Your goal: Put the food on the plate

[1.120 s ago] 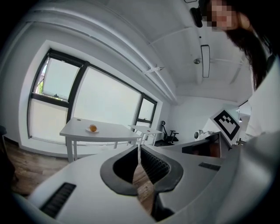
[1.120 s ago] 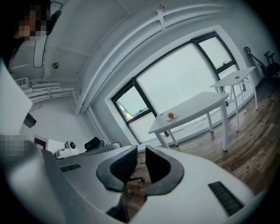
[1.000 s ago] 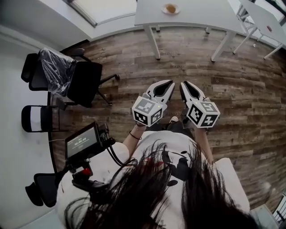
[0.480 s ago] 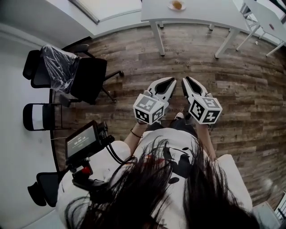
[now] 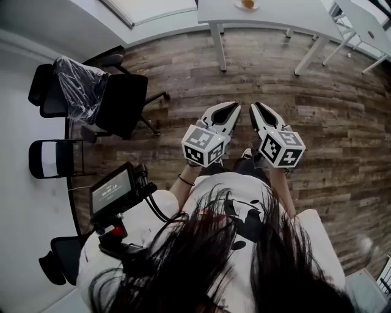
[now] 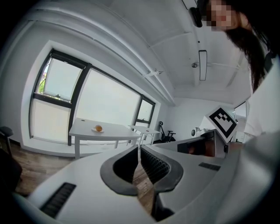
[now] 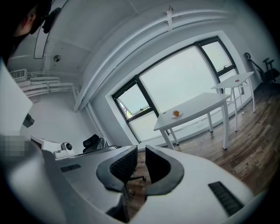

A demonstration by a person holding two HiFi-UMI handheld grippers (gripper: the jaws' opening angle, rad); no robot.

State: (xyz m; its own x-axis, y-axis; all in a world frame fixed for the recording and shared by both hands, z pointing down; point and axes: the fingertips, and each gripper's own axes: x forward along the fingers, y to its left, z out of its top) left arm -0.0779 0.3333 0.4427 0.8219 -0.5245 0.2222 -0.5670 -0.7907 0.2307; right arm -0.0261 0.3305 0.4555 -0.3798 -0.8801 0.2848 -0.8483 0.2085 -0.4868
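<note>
At the head view's top edge we see the desk (image 5: 275, 12) and its plate (image 5: 239, 5) cut off; in both gripper views the food (image 6: 99, 128) is too small to identify.

A bright, sparsely furnished office: pale wood-plank flooring (image 5: 324, 116) runs beneath white-topped tables (image 5: 275, 12) on slim white legs, set along a wide, dark-framed window wall (image 7: 183, 83). Black swivel office chairs (image 5: 125, 113) on castor bases stand to one side, one of them draped in clear plastic wrap (image 5: 76, 85), and others are drawn up to the curved edge of a large white table (image 5: 27, 208). White walls and a long ceiling light fitting (image 6: 202, 65) complete the workplace look.
</note>
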